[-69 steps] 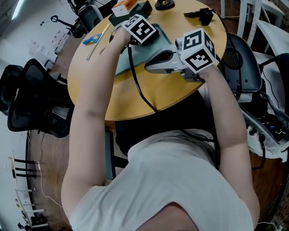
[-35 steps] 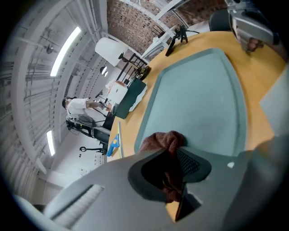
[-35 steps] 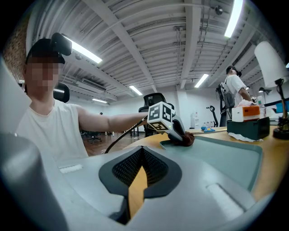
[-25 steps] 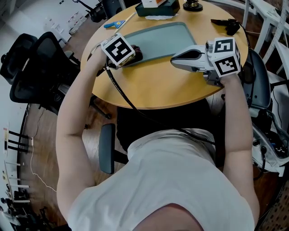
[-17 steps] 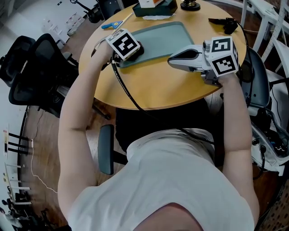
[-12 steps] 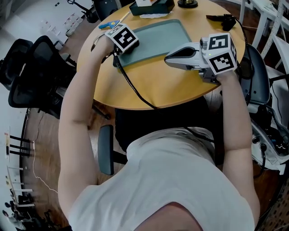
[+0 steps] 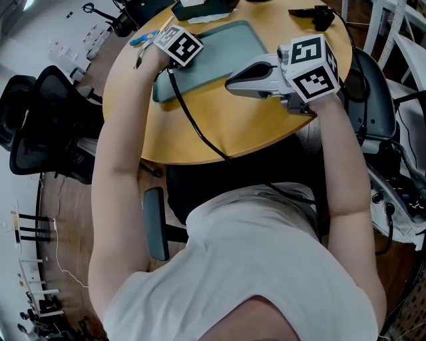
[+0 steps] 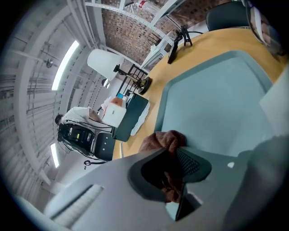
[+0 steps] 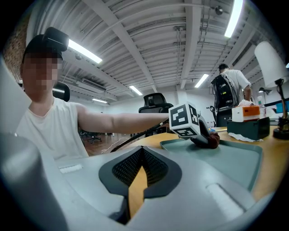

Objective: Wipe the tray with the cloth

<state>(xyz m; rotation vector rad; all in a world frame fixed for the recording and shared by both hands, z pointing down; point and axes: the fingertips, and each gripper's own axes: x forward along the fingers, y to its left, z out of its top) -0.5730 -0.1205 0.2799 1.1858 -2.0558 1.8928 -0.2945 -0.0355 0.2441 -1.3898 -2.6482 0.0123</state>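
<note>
A teal tray [image 7: 223, 48] lies on the round wooden table [image 7: 219, 130]. My left gripper [image 8: 174, 151] is shut on a brown cloth [image 8: 162, 140], which bunches out past the jaw tips and rests on the tray [image 8: 216, 103] near its left rim. In the head view only that gripper's marker cube [image 7: 178, 45] shows, over the tray's far left part. The right gripper view shows the cloth [image 9: 212, 140] under that cube [image 9: 185, 119]. My right gripper [image 7: 229, 83] hovers level at the tray's near right edge, its jaws [image 9: 141, 158] shut with nothing between them.
A dark box [image 7: 200, 8] on a white cloth sits beyond the tray, with a blue tool [image 7: 143, 38] to its left and a black device [image 7: 313, 14] at the far right. Office chairs [image 7: 46, 126] stand left of the table. A person [image 9: 232, 85] stands in the background.
My left gripper has slid the cloth along the tray's left side, from the near left corner toward the far end. The right gripper has stayed put.
</note>
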